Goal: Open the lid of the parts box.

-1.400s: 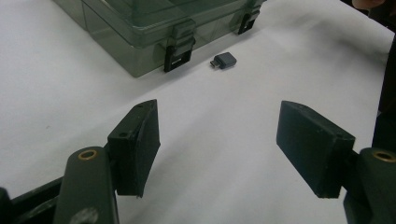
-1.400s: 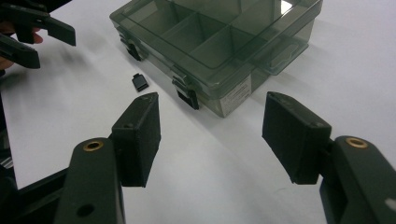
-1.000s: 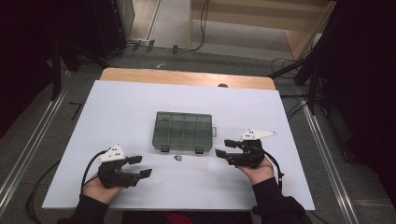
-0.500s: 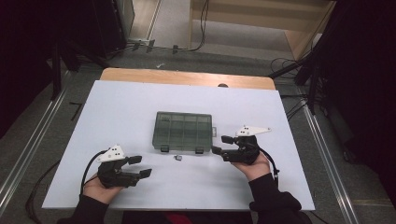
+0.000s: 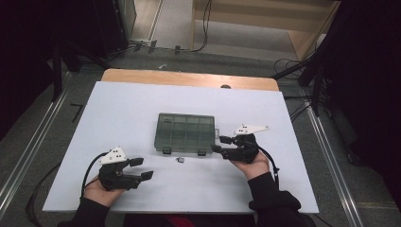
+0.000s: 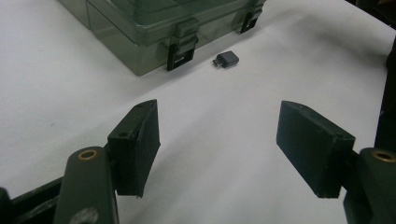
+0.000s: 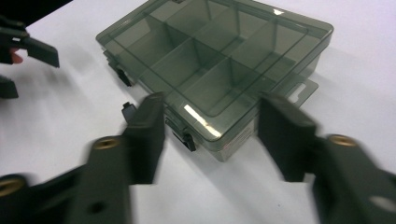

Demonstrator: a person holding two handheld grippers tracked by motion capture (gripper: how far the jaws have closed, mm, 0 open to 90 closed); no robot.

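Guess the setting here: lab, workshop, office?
Likely a lab recording bench: a white table top holding just a clear compartment box and a small adapter, metal floor rails either side, loose cables behind.

White table point(image 5: 142, 109), dark grey floor point(image 5: 42, 118)

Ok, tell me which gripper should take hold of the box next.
Right. The right gripper is at the near right corner of the compartment box, its jaws, which have just been closing, straddling that corner without pressing on it. The left gripper sits apart from the box, jaws open over bare table.
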